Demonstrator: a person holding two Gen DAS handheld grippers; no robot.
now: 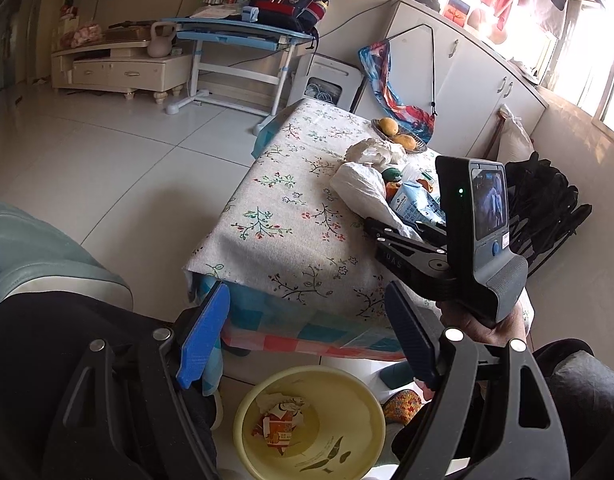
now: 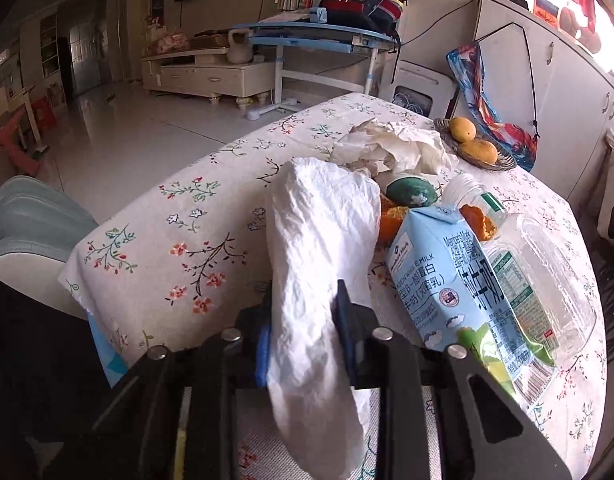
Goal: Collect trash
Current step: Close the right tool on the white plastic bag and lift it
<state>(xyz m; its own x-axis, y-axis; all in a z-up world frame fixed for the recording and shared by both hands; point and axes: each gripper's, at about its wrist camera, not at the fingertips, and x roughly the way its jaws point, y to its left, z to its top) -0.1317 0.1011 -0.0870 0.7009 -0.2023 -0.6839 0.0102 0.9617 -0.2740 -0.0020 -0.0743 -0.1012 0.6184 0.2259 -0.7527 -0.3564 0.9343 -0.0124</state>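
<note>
On the floral tablecloth (image 2: 179, 248) lies a heap of trash. My right gripper (image 2: 303, 312) is shut on a long white crumpled wad (image 2: 319, 232) at the heap's near side. Beside the wad stand a pale blue milk carton (image 2: 459, 276) and a clear plastic bottle (image 2: 547, 264), with orange peel (image 2: 391, 220) and crumpled tissue (image 2: 391, 144) behind. In the left wrist view the right gripper (image 1: 391, 232) grips the same wad (image 1: 363, 188). My left gripper (image 1: 307, 296) hangs open and empty over a yellow bin (image 1: 371, 404) on the floor, which holds a red and white wrapper (image 1: 281, 426).
A woven basket with mangoes (image 2: 475, 148) sits at the table's far right corner. A teal sofa arm (image 1: 47, 256) is at the left, white cabinets (image 1: 467, 72) at the right, a black folded frame (image 1: 547, 200) beside the table, and a blue desk (image 1: 243, 36) beyond.
</note>
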